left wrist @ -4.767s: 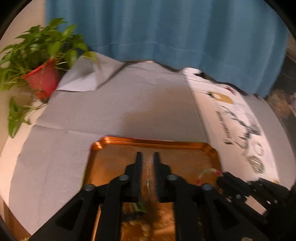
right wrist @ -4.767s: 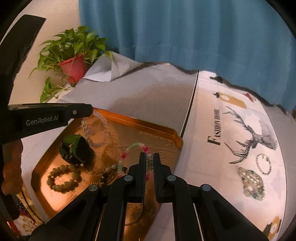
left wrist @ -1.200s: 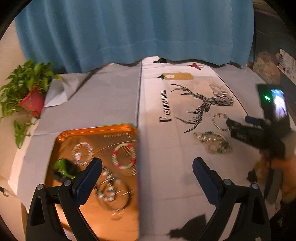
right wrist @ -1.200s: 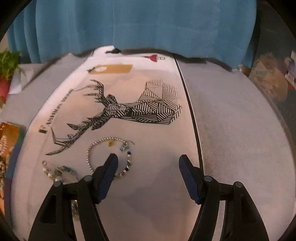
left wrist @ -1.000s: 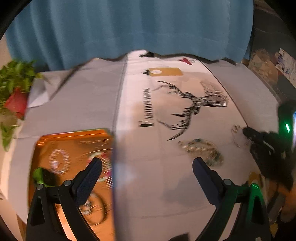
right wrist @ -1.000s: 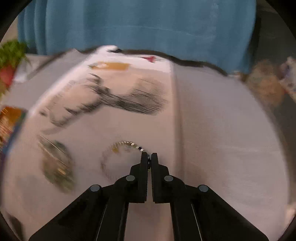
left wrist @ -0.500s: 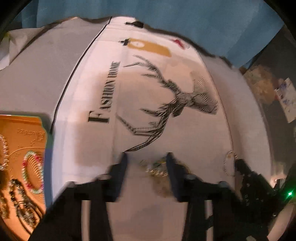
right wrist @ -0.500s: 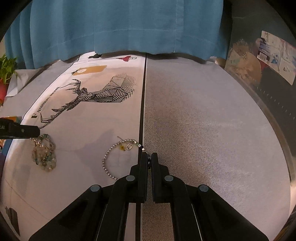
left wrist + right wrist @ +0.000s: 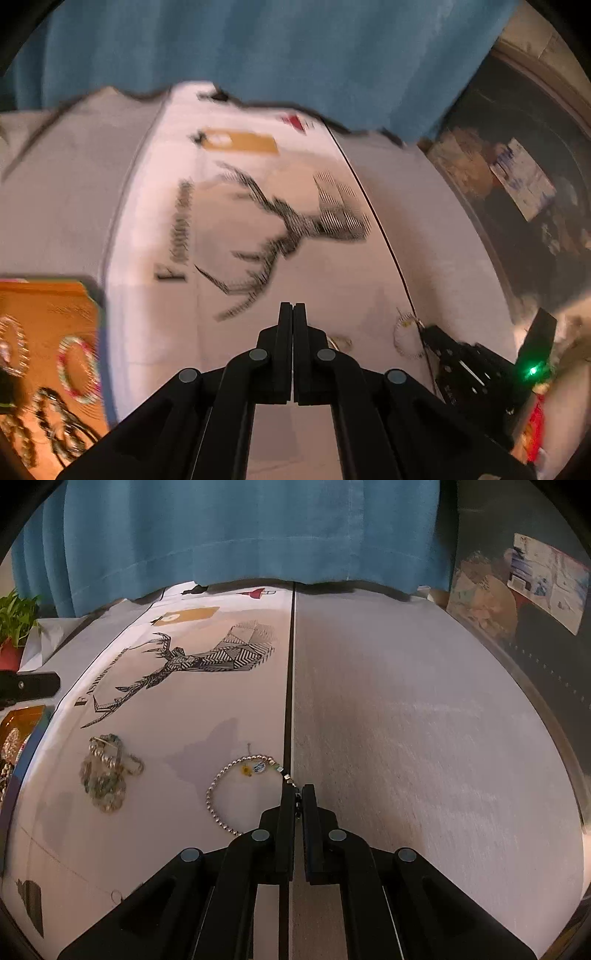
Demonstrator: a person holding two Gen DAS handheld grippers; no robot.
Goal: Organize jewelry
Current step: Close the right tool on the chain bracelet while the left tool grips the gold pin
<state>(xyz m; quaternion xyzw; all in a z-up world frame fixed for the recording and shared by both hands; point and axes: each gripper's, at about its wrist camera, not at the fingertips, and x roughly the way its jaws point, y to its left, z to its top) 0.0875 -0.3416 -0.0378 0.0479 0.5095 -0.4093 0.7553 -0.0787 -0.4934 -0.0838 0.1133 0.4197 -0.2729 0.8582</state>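
My right gripper point(image 9: 298, 794) is shut on one end of a silver beaded bracelet point(image 9: 236, 771). The bracelet lies in a loop on the white deer-print cloth point(image 9: 207, 701), beside the cloth's black seam. A green and pearl jewelry cluster point(image 9: 105, 775) lies on the cloth further left. My left gripper point(image 9: 292, 308) is shut above the cloth, with nothing seen between its pads. A bit of the cluster point(image 9: 340, 341) peeks out just right of its fingers. In the left wrist view the right gripper point(image 9: 430, 332) touches the bracelet point(image 9: 406, 334). The orange tray point(image 9: 74, 286) at far left holds several bracelets.
A blue curtain point(image 9: 240, 535) hangs behind the table. A potted plant point(image 9: 13, 627) stands at the far left. The grey cloth point(image 9: 406, 720) covers the table's right half, up to the round edge. Boxes and papers point(image 9: 517, 590) sit beyond that edge.
My left gripper went from wide open to shut and swung right, away from the tray, over the deer print. The right gripper stayed shut on the bracelet's end.
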